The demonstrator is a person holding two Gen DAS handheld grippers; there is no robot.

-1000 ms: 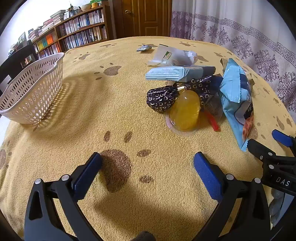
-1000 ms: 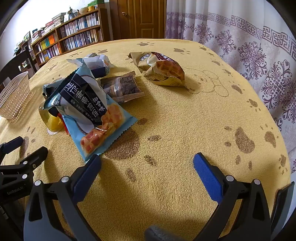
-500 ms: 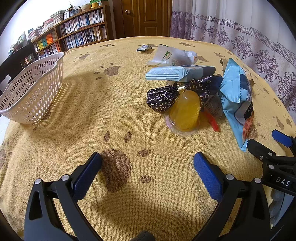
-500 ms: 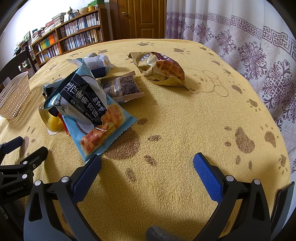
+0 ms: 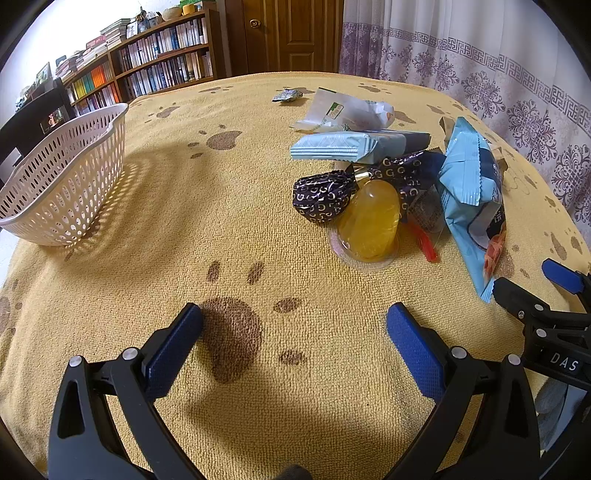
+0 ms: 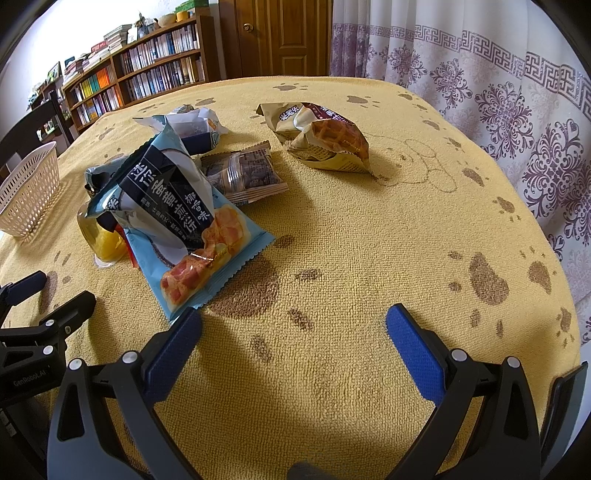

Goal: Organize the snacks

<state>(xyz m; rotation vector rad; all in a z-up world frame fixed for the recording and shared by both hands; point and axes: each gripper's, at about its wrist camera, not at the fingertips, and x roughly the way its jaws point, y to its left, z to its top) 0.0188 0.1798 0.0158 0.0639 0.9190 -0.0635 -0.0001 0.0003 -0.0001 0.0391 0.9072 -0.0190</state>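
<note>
Snacks lie in a loose pile on the yellow paw-print cloth of the desk point(image 5: 229, 221), and none looks sorted yet: the white basket point(image 5: 70, 177) at the far left appears empty as far as its slotted wall shows, so by my reading the whole job is still ahead.

From left to right in the left wrist view, the basket stands well apart from the pile. Then come a dark twisted wrapper point(image 5: 321, 197), a yellow jelly cup point(image 5: 369, 221) touching it, a pale blue bar point(image 5: 351, 146) behind them, a white packet point(image 5: 343, 112) farther back, and a small foil candy point(image 5: 286, 96) alone near the far edge. A red strip point(image 5: 423, 242) pokes out beside the cup. The big blue bag point(image 5: 472, 184) leans over the right of the pile.

The right wrist view adds a clear-wrapped biscuit pack point(image 6: 243, 177) tucked behind the blue bag and a brown waffle bag point(image 6: 325, 142) lying apart to the right.

The left hand-held gripper point(image 5: 293, 332) is spread wide with nothing between its blue pads, low over bare cloth short of the cup. The right hand-held gripper point(image 6: 293, 332) is equally wide and empty, its left pad just beside the blue bag's near corner.

Nothing blocks the way to the basket. The overlap may hinder things: the blue bag rests on smaller items, so lifting 1 could drag others. A bookshelf point(image 5: 147, 62), a door point(image 5: 291, 33) and a curtain point(image 5: 480, 62) stand behind.
</note>
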